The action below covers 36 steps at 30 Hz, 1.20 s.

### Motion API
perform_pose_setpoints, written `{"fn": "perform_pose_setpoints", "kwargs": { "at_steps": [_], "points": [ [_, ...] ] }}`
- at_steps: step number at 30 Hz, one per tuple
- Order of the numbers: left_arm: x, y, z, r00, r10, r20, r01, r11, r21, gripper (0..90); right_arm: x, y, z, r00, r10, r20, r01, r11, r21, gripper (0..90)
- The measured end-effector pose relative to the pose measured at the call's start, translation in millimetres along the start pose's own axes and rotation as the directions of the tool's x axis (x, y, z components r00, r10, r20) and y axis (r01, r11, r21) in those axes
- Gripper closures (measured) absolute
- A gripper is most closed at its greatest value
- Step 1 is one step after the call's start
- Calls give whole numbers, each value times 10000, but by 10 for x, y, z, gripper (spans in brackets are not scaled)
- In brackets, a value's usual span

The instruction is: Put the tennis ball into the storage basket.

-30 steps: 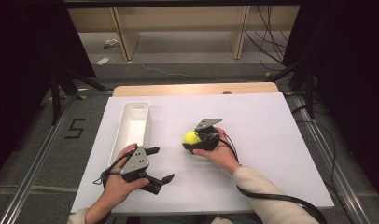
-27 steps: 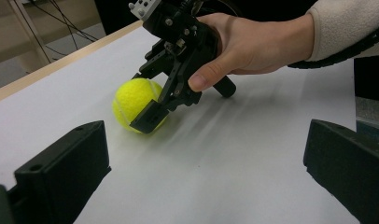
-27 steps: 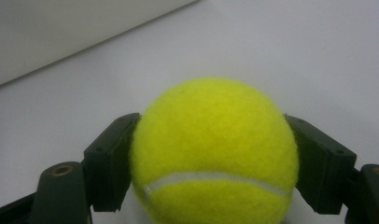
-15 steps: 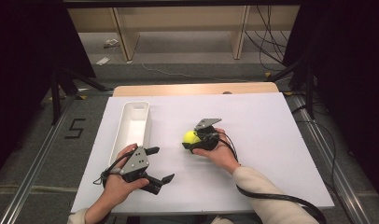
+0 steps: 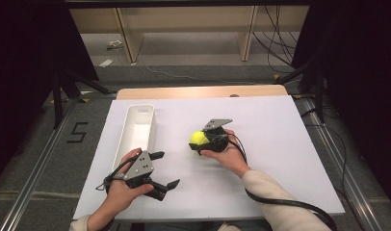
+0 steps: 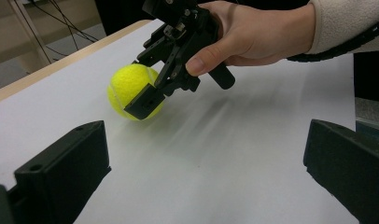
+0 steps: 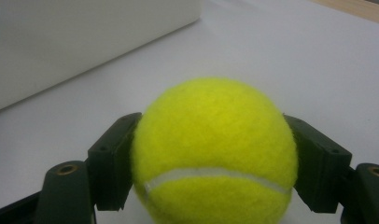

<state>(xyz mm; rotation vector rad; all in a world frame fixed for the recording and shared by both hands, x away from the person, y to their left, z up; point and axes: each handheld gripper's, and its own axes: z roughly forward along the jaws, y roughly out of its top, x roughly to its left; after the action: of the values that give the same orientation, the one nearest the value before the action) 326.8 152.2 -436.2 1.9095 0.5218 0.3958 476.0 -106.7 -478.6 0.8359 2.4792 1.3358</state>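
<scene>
The right tongs (image 5: 199, 142) hold a yellow tennis ball (image 5: 199, 138) between their two black jaws. In the right gripper view the ball (image 7: 215, 149) sits square between the jaws, one jaw pressed against each side, with its white seam curving across the lower half. The left gripper view shows the same grip from the side: the right tongs (image 6: 145, 93) pinch the ball (image 6: 129, 88), which rests on or just above the white counter (image 6: 225, 154); contact with the surface cannot be told for sure. The person's right hand (image 5: 227, 154) wraps the body of these tongs, and a black cable trails back along the sleeve.

The left tongs (image 5: 163, 169) stand wide apart and hold nothing. They sit near the front edge of the counter (image 5: 280, 144), held by the left hand (image 5: 121, 187), with the jaws pointing toward the right tongs. In the left gripper view the ball lies ahead of these jaws and toward their left side, well apart from them.

A long white tray (image 5: 136, 130) lies beyond the left tongs and to the left of the right tongs. In the right gripper view its white wall (image 7: 85, 42) stands just behind the ball, apart from it.
</scene>
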Motion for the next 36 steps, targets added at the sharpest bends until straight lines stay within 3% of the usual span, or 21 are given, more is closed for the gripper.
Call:
{"fn": "perform_pose_setpoints", "kwargs": {
  "at_steps": [36],
  "points": [
    [1,3,-1,10000,51,14,-51,10000,11,0,31,137,-108,10000,-61,-21,59,9983,-575,268]
  ]
}}
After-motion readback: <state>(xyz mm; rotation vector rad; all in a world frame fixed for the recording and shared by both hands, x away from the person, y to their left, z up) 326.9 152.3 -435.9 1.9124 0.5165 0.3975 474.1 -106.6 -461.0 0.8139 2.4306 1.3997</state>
